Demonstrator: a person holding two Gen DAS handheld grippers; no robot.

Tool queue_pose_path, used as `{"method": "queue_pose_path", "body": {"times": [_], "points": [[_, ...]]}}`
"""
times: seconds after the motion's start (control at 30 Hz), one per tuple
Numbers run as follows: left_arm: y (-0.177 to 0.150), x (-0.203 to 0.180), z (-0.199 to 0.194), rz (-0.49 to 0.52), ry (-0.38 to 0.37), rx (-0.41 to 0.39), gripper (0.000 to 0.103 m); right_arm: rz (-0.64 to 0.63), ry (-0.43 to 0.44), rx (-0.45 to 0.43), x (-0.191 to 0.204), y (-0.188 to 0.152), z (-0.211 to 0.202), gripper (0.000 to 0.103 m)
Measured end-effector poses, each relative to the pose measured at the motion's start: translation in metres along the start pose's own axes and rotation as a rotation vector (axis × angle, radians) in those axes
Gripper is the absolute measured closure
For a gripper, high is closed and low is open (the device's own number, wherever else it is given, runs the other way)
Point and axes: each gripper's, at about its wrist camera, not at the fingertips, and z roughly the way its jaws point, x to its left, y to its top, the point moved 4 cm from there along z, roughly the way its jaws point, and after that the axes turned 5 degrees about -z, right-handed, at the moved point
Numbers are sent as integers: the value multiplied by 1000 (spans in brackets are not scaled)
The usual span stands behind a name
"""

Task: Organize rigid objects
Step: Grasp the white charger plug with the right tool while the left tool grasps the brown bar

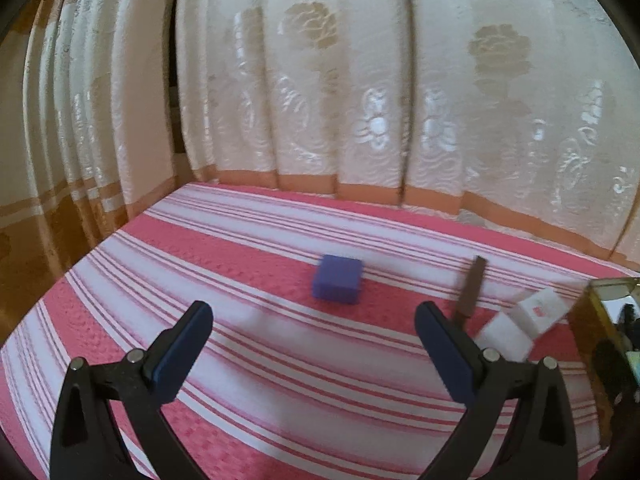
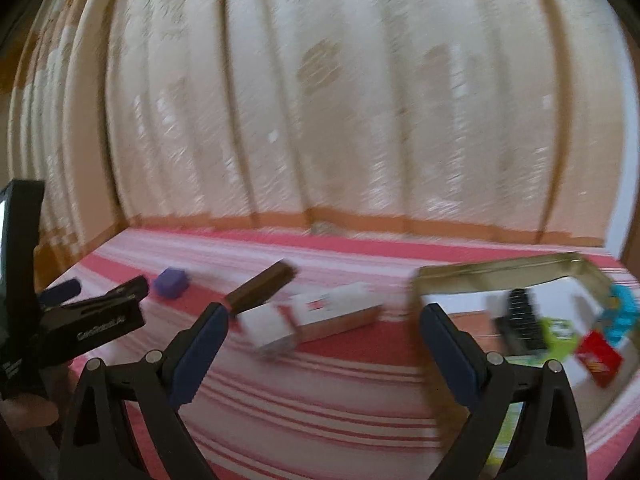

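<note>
A purple box [image 1: 338, 279] lies on the pink striped cloth [image 1: 248, 248] ahead of my open, empty left gripper [image 1: 314, 322]. A dark brown bar [image 1: 471, 290] and white boxes [image 1: 528, 316] lie to its right. In the right wrist view my right gripper [image 2: 320, 326] is open and empty above the cloth. A white box [image 2: 270, 326] and a white-and-tan box [image 2: 340, 312] lie just ahead of it, the brown bar [image 2: 262, 286] behind them, the purple box [image 2: 172, 282] far left. A metal tray [image 2: 500, 270] at right holds several small items.
A cream patterned curtain [image 1: 360, 100] hangs close behind the cloth's far edge. The tray's corner [image 1: 600, 312] shows at the right of the left wrist view. My left gripper's body [image 2: 92, 320] is at the left of the right wrist view. The right wrist view is motion-blurred.
</note>
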Motion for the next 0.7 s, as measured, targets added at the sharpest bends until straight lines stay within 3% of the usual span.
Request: {"method": "queue_pose_path", "body": {"times": [0.1,0.23,0.33,0.7], "points": [[4,19,13,-45,9,42,1,-28,73,81,18,-3,19,22],[6,40,25,-96,15,86,1,-43,100,231,29,-11,49,23],[7,42,29,-89,24,98,1,-4,119,297,25,-16,66,23],[7,41,32,-60,37,106,1,14,147,402,34,-16,110,23]]}}
